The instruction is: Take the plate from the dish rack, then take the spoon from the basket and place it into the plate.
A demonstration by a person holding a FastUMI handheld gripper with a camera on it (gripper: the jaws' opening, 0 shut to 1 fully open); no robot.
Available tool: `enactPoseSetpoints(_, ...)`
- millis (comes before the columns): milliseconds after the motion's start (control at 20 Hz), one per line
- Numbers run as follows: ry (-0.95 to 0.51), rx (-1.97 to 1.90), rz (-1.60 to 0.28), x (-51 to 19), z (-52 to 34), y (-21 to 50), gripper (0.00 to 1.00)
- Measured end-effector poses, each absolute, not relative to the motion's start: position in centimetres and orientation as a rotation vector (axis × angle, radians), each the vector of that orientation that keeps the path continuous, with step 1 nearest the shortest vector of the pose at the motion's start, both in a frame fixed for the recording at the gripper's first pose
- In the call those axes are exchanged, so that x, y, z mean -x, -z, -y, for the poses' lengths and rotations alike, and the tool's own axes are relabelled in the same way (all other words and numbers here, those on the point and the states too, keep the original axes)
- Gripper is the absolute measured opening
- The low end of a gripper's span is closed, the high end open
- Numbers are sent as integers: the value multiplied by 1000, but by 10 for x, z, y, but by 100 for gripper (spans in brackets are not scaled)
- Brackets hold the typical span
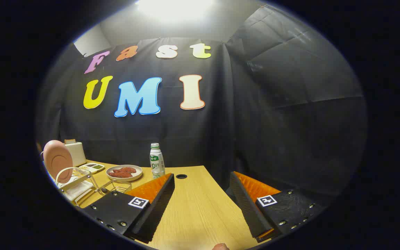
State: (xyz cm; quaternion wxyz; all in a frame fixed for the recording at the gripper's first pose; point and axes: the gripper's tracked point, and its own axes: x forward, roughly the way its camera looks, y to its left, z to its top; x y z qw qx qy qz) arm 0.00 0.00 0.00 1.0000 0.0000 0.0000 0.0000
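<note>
Looks like nothing's been done yet, going by how things sit. The pink plate [57,160] is standing upright on edge in the white dish rack [73,184], way off to the left of the fingers and a good bit beyond them. So step one — pulling the plate out — is all still to do, and the spoon part comes after that.

The hand-held gripper [203,205] is spread wide with nothing between the fingers, just bare wooden counter [200,208] showing through the gap. It's pointed more at the booth wall than at the rack, so my guess is it needs to swing left before it can go for the plate.

The basket [118,186] — a small wire thing, I think — sits just right of the rack, tucked close behind the left finger. I honestly can't make out a spoon in it; too small and partly hidden.

Head count, as far as I can tell:
- one pink plate in the rack
- one dish rack
- one wire basket
- one shallow dish [124,172] with reddish pieces in it, looks like meat
- one small tray [92,167] with something green, behind the rack
- one bottle [157,161] with a green label, standing near the counter's far edge
- one whitish boxy appliance [75,152] behind the plate, maybe a toaster
- one round hole [181,176] in the counter
</note>
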Motion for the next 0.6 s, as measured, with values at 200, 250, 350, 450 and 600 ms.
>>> enactPoseSetpoints(200, -35, 26, 23, 43, -14, -32, 98)
enactPoseSetpoints(250, -35, 28, 28, 52, -19, -40, 98)
enactPoseSetpoints(350, -34, 19, 30, 69, -33, -54, 97)
enactPoseSetpoints(450, -57, -7, 23, 85, -55, -65, 98)
enactPoseSetpoints(600, -90, -25, 16, 104, -88, -80, 98)
